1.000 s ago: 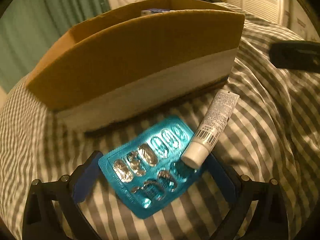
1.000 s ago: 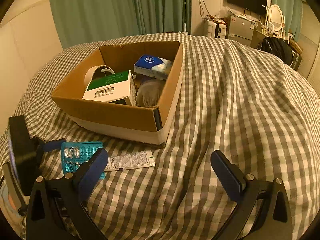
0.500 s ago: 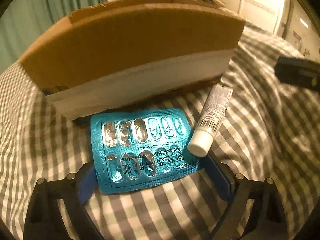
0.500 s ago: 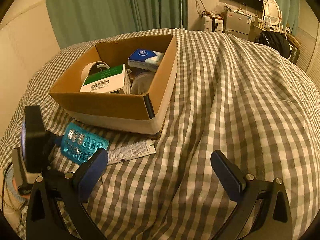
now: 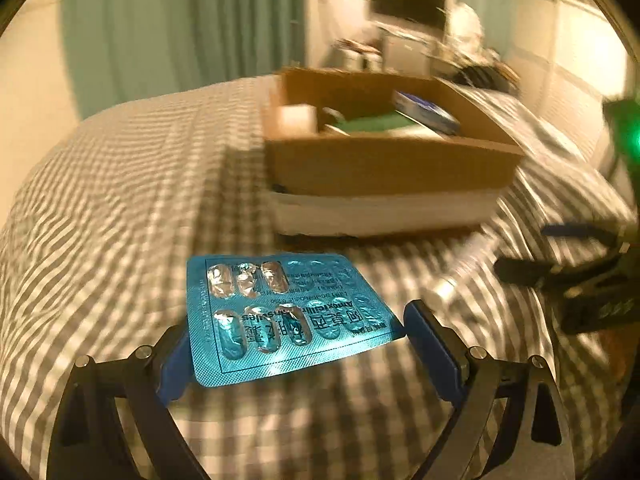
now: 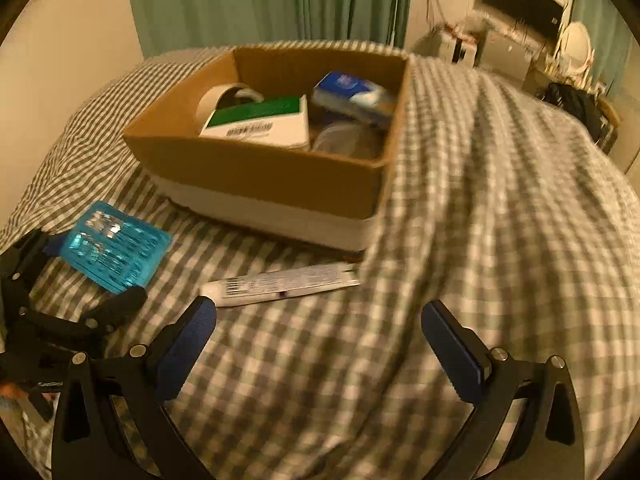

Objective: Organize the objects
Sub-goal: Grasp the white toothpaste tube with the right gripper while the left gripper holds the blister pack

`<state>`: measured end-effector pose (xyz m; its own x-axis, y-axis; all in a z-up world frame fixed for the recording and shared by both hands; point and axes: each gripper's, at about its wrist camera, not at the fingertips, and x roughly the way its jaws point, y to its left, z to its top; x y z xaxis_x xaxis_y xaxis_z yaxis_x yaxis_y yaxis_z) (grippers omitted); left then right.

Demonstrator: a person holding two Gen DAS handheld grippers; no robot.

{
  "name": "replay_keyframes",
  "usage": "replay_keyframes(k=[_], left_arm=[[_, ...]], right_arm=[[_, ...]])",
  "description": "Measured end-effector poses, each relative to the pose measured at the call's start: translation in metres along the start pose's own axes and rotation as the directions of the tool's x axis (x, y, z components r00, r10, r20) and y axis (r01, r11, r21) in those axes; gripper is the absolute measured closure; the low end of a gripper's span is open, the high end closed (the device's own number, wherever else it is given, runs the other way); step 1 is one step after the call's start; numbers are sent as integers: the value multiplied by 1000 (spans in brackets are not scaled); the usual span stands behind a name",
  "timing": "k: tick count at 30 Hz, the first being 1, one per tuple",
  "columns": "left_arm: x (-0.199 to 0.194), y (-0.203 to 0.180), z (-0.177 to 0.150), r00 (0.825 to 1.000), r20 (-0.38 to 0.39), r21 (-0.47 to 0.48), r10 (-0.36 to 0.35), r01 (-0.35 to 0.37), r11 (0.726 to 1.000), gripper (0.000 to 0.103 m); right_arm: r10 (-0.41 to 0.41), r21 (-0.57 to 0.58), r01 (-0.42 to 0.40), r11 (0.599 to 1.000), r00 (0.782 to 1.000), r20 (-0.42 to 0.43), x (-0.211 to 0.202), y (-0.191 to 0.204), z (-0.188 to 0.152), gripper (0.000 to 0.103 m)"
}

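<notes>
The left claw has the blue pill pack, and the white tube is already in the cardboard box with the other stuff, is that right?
Not quite. The left claw does have the blue pill pack, but the white tube is not in the cardboard box. The right wrist view shows it lying on the checked bedding just in front of the box.

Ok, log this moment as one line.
left gripper: shut on blister pack, lifted off bed | right gripper: open, above tube | cardboard box: part filled
</notes>
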<state>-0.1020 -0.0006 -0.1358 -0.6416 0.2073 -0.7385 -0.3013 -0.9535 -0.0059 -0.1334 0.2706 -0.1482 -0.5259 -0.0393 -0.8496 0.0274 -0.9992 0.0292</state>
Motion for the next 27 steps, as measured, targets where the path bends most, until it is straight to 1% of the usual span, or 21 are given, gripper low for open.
replay_keyframes(k=[2, 6, 9, 10, 11, 13, 14, 15, 17, 19, 20, 21, 22, 23, 27], left_arm=[[1, 3, 10, 1000, 7, -35, 11, -10, 999, 7], [7, 10, 12, 1000, -5, -54, 18, -18, 998, 7], [8, 8, 10, 1000, -3, -44, 17, -17, 999, 7], [7, 6, 11, 1000, 1, -39, 18, -18, 999, 7], [6, 5, 10, 1000, 5, -33, 20, -20, 999, 7], [5, 0, 11, 1000, 14, -20, 23, -23, 1000, 7], [4, -2, 10, 999, 18, -15, 26, -26, 1000, 7], [3, -3, 10, 999, 20, -11, 29, -29, 1000, 7], [0, -5, 9, 999, 22, -13, 31, -30, 999, 7], [-5, -6, 7, 999, 26, -21, 28, -28, 999, 7], [-7, -6, 6, 999, 28, -24, 30, -29, 999, 7], [-10, -7, 5, 999, 29, -29, 28, -27, 999, 7], [-12, -7, 3, 999, 31, -31, 26, -25, 999, 7], [-15, -8, 2, 999, 33, -32, 23, -22, 999, 7], [-27, -17, -4, 999, 44, -22, 12, -11, 1000, 7]], right_arm=[[23, 45, -22, 999, 999, -34, 17, 5, 6, 0], [-17, 89, 25, 996, 997, -81, 54, 14, 12, 1], [8, 112, 4, 994, 994, -107, 70, 17, 11, 7], [3, 99, 7, 995, 994, -106, 72, 19, 10, 14], [5, 76, 2, 997, 995, -104, 71, 21, 9, 26], [21, 34, -18, 999, 995, -93, 67, 24, 6, 40], [29, 27, -27, 999, 995, -92, 64, 23, 4, 45], [39, 26, -37, 999, 995, -91, 62, 23, 2, 47], [58, 36, -55, 998, 994, -91, 58, 19, -2, 55], [70, 49, -66, 997, 994, -87, 51, 16, -5, 60], [71, 50, -67, 997, 994, -85, 48, 15, -7, 69], [72, 51, -68, 996, 994, -83, 45, 14, -8, 72], [78, 50, -74, 996, 994, -78, 40, 13, -11, 82], [78, 45, -75, 996, 994, -77, 35, 13, -13, 86], [95, 22, -94, 995, 993, -62, 11, 19, -30, 86]])
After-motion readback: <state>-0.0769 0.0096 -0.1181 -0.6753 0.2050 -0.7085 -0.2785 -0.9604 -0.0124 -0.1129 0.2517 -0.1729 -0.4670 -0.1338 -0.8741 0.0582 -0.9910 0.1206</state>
